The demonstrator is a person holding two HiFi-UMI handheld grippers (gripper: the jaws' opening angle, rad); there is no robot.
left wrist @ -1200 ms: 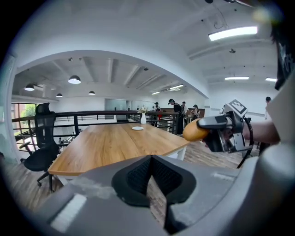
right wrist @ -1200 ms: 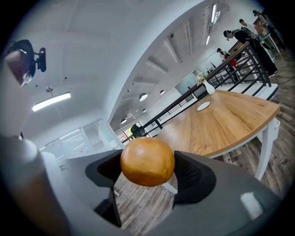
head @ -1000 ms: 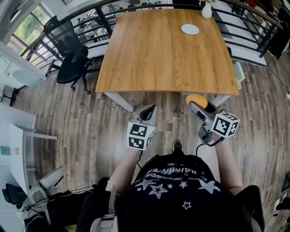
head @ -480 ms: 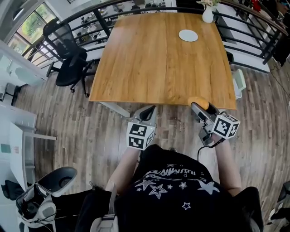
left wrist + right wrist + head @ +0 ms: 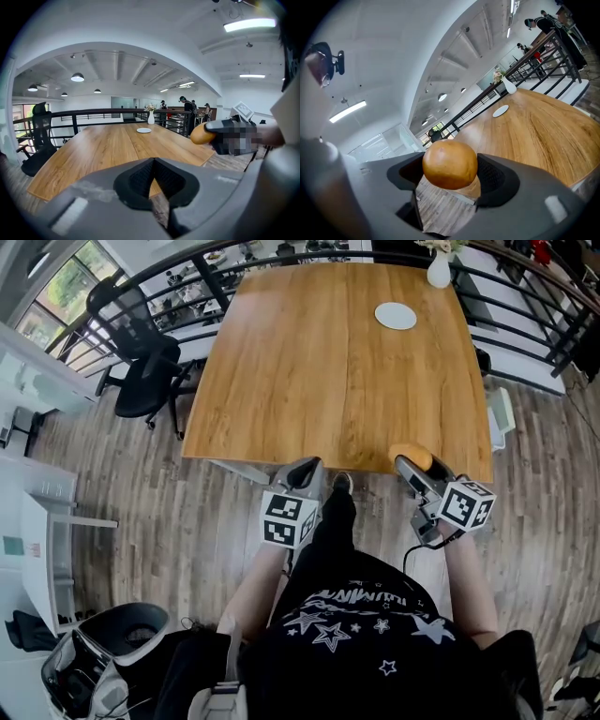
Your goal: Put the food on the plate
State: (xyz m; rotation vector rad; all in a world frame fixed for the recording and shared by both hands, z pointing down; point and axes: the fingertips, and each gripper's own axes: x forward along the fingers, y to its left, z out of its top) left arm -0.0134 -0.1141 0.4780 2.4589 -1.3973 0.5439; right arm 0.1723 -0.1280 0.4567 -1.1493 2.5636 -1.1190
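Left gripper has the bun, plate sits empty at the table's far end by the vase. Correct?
No: the right gripper holds the bun, as the right gripper view shows; the left gripper is shut on nothing. The plate does sit empty at the table's far end by the vase.

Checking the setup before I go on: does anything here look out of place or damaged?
Nothing stands out. The bun is held in the right gripper, the plate lies flat on the table, and the vase stands upright.
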